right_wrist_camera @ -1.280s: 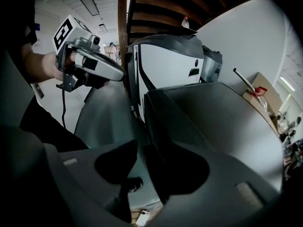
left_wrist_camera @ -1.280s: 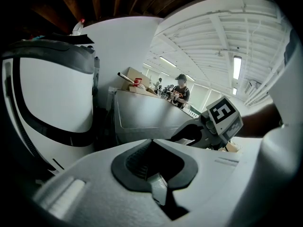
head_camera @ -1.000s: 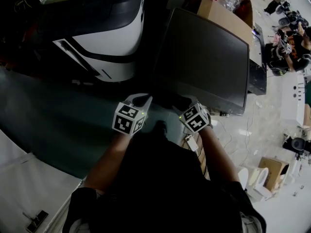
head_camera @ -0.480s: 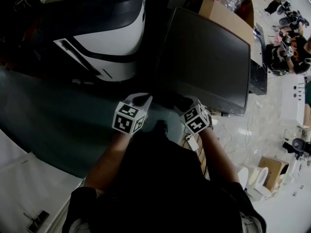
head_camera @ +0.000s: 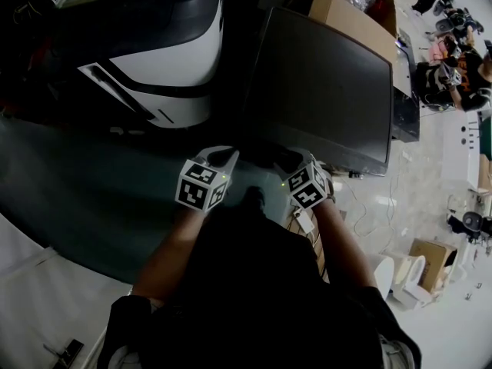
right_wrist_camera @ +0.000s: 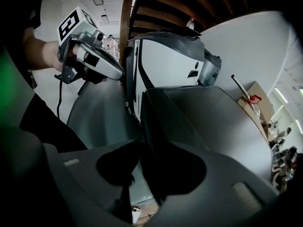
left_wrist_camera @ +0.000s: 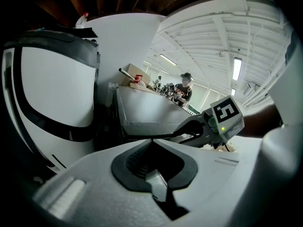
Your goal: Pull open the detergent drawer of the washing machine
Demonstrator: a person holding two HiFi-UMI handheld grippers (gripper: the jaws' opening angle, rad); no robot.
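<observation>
The dark grey washing machine (head_camera: 330,83) stands at the right, seen from above. My right gripper (head_camera: 286,160) is at its near left corner. Its jaws are closing, with the dark front edge of the machine (right_wrist_camera: 156,126) between them and a gap still showing. I cannot make out the drawer front itself in the dark. In the left gripper view the right gripper (left_wrist_camera: 165,136) reaches in under the machine's top (left_wrist_camera: 147,112). My left gripper (head_camera: 227,154) hovers beside it over the grey floor, its tips together and holding nothing. The same left gripper (right_wrist_camera: 118,72) shows in the right gripper view.
A white and black machine (head_camera: 169,60) stands close on the left of the washing machine, with a narrow dark gap between them. Cardboard boxes (head_camera: 350,14) sit behind. Cables and small boxes (head_camera: 430,267) lie on the floor at the right. People (head_camera: 461,60) are far off.
The right gripper's marker cube has tipped slightly at the machine's corner. The left gripper has stayed where it was.
</observation>
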